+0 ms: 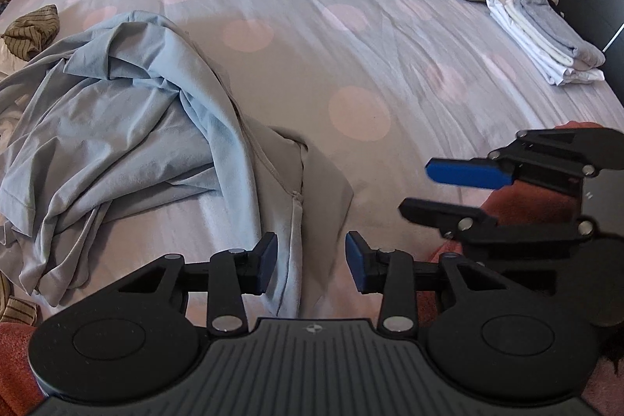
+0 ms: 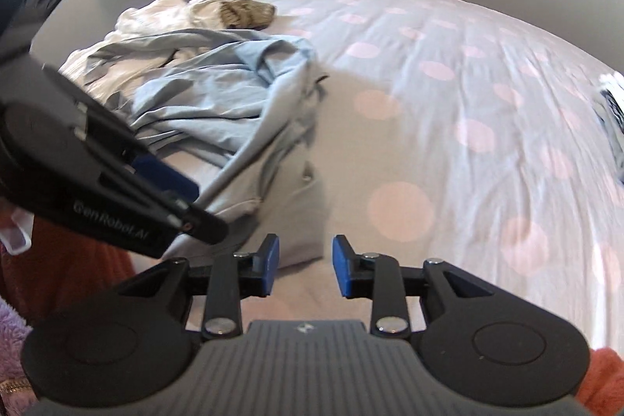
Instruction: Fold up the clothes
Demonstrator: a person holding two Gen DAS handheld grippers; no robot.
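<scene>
A blue shirt (image 1: 117, 112) is seen crumpled on the bed (image 1: 312, 6), left of centre, its near hem trailing toward both grippers. The left gripper (image 1: 311, 266) is held partly open over that hem, nothing pinched. The right gripper (image 2: 305, 267) is also part open and empty, just beside it. The hem is best gripped at two separated points, then drawn flat before any fold is made.

Crumpled pale-blue garment (image 1: 117, 112) lies heaped on bedspread (image 1: 312, 26).
</scene>
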